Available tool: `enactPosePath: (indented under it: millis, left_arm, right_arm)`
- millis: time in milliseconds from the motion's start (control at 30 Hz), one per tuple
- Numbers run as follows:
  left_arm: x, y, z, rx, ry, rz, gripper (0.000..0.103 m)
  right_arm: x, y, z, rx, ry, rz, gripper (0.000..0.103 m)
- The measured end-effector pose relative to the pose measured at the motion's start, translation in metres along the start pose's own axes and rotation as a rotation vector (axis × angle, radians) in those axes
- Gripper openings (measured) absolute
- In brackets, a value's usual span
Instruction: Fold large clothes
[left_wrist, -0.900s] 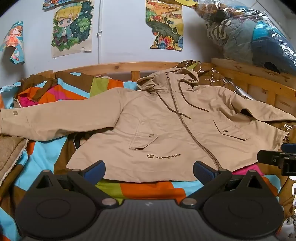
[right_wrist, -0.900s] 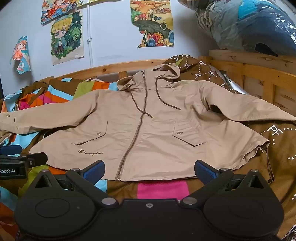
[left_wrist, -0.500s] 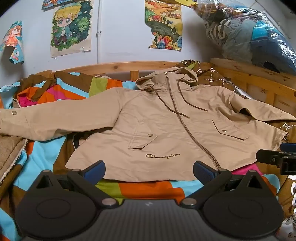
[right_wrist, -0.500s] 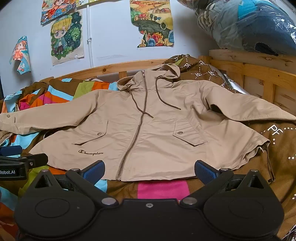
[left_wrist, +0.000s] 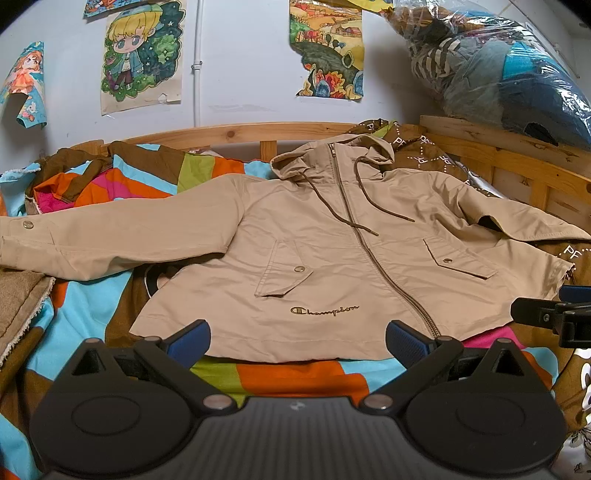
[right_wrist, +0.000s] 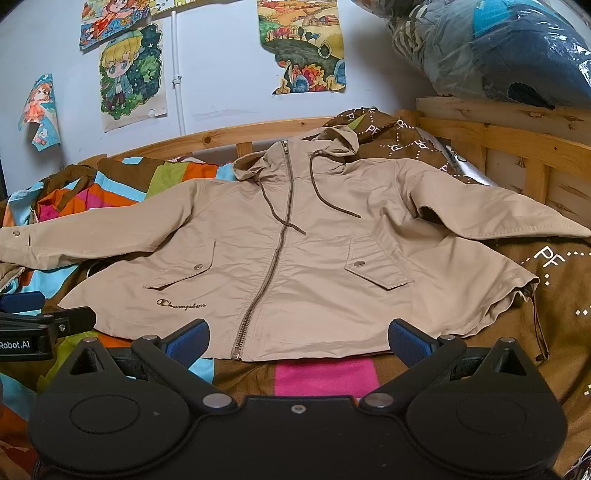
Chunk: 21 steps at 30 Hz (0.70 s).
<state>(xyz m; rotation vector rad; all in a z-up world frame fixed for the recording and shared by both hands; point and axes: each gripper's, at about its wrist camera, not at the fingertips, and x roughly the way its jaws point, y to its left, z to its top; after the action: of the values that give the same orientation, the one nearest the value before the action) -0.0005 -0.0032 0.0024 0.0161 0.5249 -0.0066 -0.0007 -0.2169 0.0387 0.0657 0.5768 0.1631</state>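
A beige hooded zip jacket (left_wrist: 332, 258) (right_wrist: 295, 258) lies front up on the bed, zipped, hood toward the wall and both sleeves spread out sideways. My left gripper (left_wrist: 297, 338) hovers open just short of the hem, near the brand lettering, with nothing between its blue pads. My right gripper (right_wrist: 297, 338) is open as well, at the hem right of the zip's lower end. Each gripper shows at the edge of the other's view: the right gripper's finger (left_wrist: 546, 317), the left gripper's finger (right_wrist: 48, 325).
A multicoloured patchwork blanket (left_wrist: 110, 306) and a brown printed cover (right_wrist: 554, 280) lie under the jacket. A wooden bed rail (left_wrist: 221, 134) runs along the back and right. Plastic-wrapped bundles (left_wrist: 498, 70) sit on the rail at the right. Posters (left_wrist: 142, 55) hang on the wall.
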Motion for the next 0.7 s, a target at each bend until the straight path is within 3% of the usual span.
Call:
enactPosePath:
  millis: [700]
  left_arm:
    - [-0.001, -0.0007, -0.0005, -0.001, 0.003, 0.0, 0.102]
  right_arm:
    - [0.0003, -0.0006, 0.0003, 0.003, 0.002, 0.003, 0.103]
